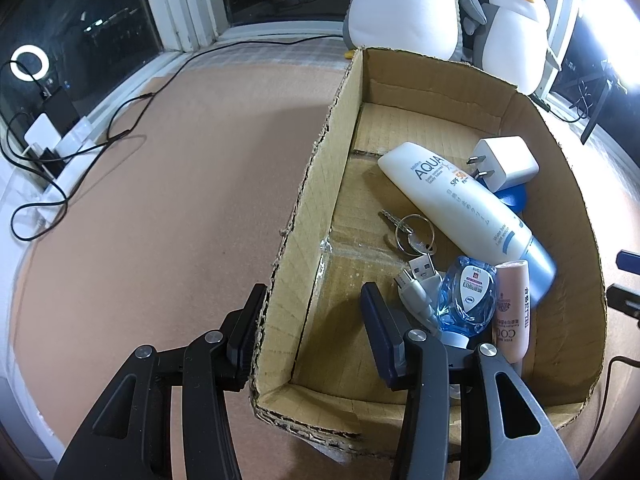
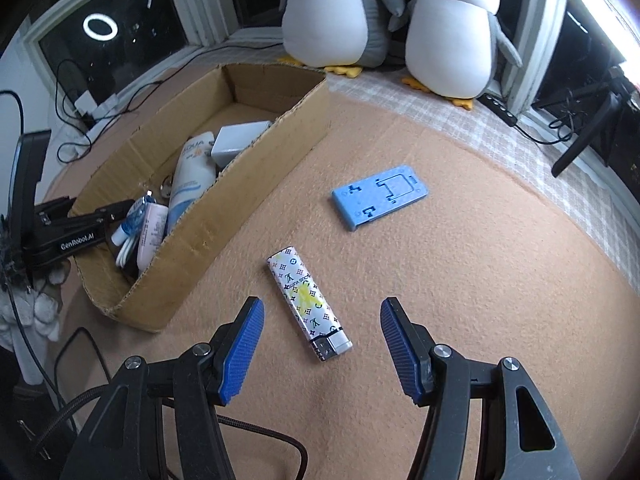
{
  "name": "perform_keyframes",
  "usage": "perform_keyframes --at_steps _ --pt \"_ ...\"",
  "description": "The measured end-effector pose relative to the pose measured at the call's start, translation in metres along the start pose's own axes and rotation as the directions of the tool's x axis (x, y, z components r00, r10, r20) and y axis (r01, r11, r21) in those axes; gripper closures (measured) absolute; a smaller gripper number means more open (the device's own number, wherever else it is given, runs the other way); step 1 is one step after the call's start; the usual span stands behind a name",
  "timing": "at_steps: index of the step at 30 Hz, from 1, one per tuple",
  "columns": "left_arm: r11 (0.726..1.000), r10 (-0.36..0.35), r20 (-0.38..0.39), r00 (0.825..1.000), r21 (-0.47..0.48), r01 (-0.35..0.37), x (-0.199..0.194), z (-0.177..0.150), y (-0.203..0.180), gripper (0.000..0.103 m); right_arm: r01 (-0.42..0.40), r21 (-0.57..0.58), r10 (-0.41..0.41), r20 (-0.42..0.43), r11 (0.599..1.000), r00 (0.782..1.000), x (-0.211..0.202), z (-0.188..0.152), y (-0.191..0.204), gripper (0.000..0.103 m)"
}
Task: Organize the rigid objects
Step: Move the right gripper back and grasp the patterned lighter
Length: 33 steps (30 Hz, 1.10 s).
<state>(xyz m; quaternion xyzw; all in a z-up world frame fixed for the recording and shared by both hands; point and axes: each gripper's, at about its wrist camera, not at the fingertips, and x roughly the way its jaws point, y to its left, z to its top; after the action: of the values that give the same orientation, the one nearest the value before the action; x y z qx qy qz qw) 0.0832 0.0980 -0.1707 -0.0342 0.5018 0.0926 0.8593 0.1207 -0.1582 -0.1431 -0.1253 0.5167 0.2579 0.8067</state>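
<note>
While left tongs [image 1: 312, 320] straddle the box wall [image 1: 304, 216] unclamped, right tongs [image 2: 322, 344] gape over the lighter [image 2: 306, 304].

We count one open brown cardboard box [image 2: 248, 152], two plush grey-and-white penguins [image 2: 452, 36], one patterned white lighter [image 2: 308, 304], one flat blue plastic stand [image 2: 380, 196], one white sunscreen tube [image 1: 452, 196], and one white plug charger [image 1: 506, 162].

I read "AQUA" and "SPF 50" on the white sunscreen tube [image 1: 460, 196], "COC" on the pink tube [image 1: 512, 312], "GenRobot.AI" on the left tongs [image 2: 76, 242], LV monogram on the lighter [image 2: 308, 304].
</note>
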Motion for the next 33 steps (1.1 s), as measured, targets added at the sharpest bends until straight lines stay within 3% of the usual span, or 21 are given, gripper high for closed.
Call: perform_keyframes --at_steps 19,33 --pt "1.000 0.002 0.000 1.000 0.002 -0.002 0.000 0.000 0.000 0.057 0.025 -0.093 -0.031 -0.054 0.995 0.998 0.026 0.005 0.016 0.047" --pt "1.000 0.001 0.000 1.000 0.001 -0.001 0.000 -0.001 0.000 0.057 0.019 -0.110 -0.030 -0.104 0.994 0.994 0.041 0.009 0.011 0.066"
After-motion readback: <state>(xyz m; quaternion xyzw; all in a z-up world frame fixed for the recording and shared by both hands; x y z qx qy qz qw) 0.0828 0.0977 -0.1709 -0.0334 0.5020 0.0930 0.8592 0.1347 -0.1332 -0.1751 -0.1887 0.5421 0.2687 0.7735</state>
